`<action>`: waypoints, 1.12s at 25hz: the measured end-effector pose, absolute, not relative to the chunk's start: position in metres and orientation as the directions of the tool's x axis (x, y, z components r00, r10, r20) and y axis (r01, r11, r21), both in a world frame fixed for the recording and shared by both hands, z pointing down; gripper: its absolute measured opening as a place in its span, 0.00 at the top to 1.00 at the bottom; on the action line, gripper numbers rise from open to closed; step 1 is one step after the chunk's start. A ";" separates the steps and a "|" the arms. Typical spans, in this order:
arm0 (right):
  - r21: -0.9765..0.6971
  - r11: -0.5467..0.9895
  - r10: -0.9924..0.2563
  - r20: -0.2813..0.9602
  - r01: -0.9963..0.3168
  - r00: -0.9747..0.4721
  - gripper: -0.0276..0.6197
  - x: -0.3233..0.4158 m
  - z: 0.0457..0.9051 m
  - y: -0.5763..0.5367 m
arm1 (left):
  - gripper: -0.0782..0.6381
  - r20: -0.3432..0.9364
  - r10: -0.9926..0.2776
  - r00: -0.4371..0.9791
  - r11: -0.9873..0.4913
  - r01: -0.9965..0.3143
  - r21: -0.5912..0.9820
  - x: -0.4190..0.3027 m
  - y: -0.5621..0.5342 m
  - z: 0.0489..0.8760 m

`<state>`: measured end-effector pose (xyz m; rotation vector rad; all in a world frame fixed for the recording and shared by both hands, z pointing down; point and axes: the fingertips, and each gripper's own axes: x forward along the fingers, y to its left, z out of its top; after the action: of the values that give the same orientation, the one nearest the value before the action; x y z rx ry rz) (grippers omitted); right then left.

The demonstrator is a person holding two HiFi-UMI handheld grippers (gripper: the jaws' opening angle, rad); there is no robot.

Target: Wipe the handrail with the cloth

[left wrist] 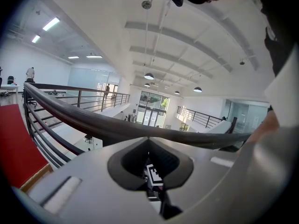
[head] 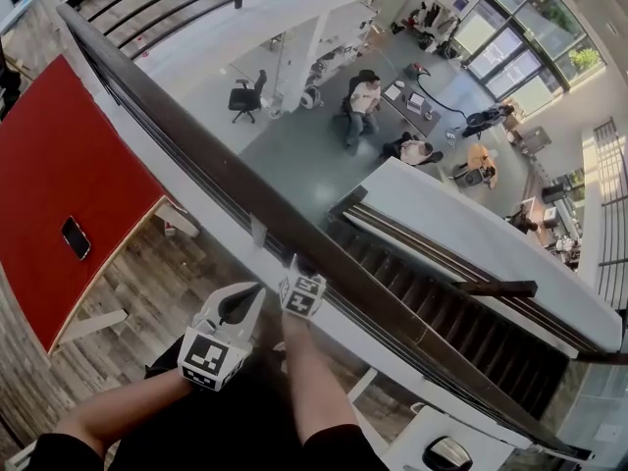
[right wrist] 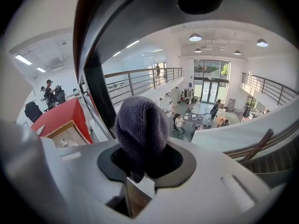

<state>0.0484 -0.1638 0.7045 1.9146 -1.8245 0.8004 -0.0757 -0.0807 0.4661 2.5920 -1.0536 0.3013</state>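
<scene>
– Below the balcony lay a bright open office floor, with several people at desks and a staircase dropping away to the right of both grippers. Where was the handrail?

– The dark handrail crossed diagonally just ahead of both grippers, from far left to near right. The right gripper had its tip at the rail's near edge. The left gripper sat just beside it, on its left and a little nearer the person.

– And the cloth?

– The cloth, a grey-purple knit, was pinched between the right gripper's 2 jaws, which were closed on it. A rounded wad bulged forward out of them, with the rail rising just beyond it to the left. Whether the wad touched the rail could not be told.

– Did the left gripper hold anything?

– Its 2 jaws were together with nothing between them, and the rail passed just above and beyond them. Through the hollow in those jaws showed 1 square marker of the right gripper.

– What lay off to the side?

– Well to the left of the left gripper was a red surface with 1 dark phone lying on it, and wooden floor lay between that surface and the grippers.
</scene>
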 end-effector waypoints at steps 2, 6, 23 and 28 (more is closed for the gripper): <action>-0.110 -0.082 -0.774 0.634 -0.991 -0.007 0.81 0.051 0.705 -0.161 | 0.89 0.314 -0.636 0.705 -0.674 -0.706 0.218 -0.070 -0.076 0.466; -0.118 -0.085 -0.775 0.631 -0.989 -0.009 0.80 0.062 0.707 -0.152 | 0.89 0.318 -0.637 0.702 -0.673 -0.708 0.214 -0.064 -0.068 0.466; -0.114 -0.028 -0.782 0.621 -0.993 -0.049 0.80 0.083 0.704 -0.133 | 0.89 0.326 -0.650 0.687 -0.653 -0.724 0.222 -0.043 -0.037 0.469; -0.103 -0.028 -0.783 0.621 -0.994 -0.043 0.80 0.093 0.706 -0.124 | 0.89 0.317 -0.647 0.693 -0.660 -0.718 0.222 -0.038 -0.034 0.468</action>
<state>0.0927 -0.1237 0.7056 1.8603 -1.8761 0.7586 -0.0380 -0.0336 0.4676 2.5762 -1.0734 0.3010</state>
